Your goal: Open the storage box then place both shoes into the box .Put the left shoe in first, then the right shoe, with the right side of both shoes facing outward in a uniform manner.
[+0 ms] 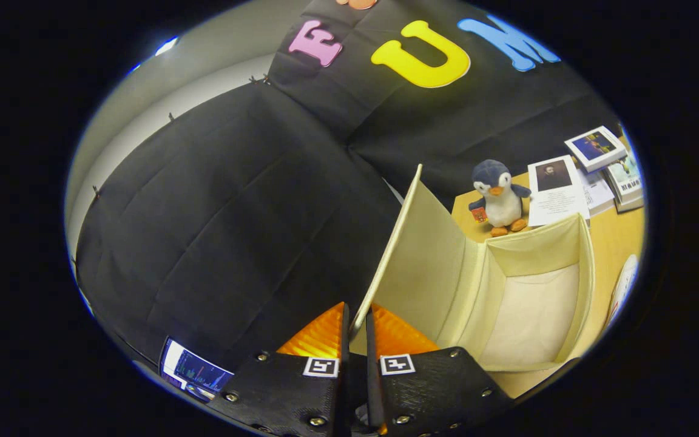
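Storage box [531, 303] lid [422, 255] stands raised, its edge pinched in the closed tool [355, 325]

The tongs [355, 321] hide the lid's [413, 255] lower edge; the box [531, 303] covers much of the tabletop [613, 243]; a white object [622, 285] beside it is cut off.

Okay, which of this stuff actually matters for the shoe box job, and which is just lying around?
For the job:
storage box, open and empty inside
its lid, raised, pinched at the edge by the gripper fingers

Lying about:
toy penguin beyond the box
books and a printed sheet on the table
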`<state>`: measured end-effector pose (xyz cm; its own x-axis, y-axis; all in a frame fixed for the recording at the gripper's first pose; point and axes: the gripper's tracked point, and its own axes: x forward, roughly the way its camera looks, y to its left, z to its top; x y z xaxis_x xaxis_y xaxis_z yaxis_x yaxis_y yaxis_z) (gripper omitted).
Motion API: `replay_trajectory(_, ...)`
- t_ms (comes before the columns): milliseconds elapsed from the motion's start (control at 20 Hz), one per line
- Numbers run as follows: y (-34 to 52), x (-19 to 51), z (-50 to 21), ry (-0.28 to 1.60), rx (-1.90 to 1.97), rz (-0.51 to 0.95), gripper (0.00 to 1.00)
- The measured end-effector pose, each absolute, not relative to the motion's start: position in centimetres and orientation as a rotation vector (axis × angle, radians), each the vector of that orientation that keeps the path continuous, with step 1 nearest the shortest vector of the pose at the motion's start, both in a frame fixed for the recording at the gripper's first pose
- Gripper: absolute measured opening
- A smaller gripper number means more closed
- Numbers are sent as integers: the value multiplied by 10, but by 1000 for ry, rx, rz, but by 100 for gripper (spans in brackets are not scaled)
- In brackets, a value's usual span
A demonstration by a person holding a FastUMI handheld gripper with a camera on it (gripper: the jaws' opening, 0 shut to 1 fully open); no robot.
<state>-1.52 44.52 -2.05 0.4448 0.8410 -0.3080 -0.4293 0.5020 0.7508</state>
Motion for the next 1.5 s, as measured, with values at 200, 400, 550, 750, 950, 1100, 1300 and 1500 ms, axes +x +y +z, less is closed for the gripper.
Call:
replay_trajectory(200, 459, -17, -20, 672, 497, 906, 70)
replay_trajectory(400, 443, -13, -19, 613, 439, 894, 97)
replay_trajectory(550, 415, -1, -22, 590, 419, 845, 97)
replay_trajectory(750, 369, 14, -27, 565, 366, 760, 97)
replay_trajectory(950, 320, 27, -36, 548, 306, 671, 97)
replay_trajectory(1100, 286, 35, -45, 547, 275, 614, 97)
replay_trajectory(1300, 241, 44, -66, 572, 254, 539, 97)
replay_trajectory(1500, 202, 47, -94, 619, 254, 470, 97)
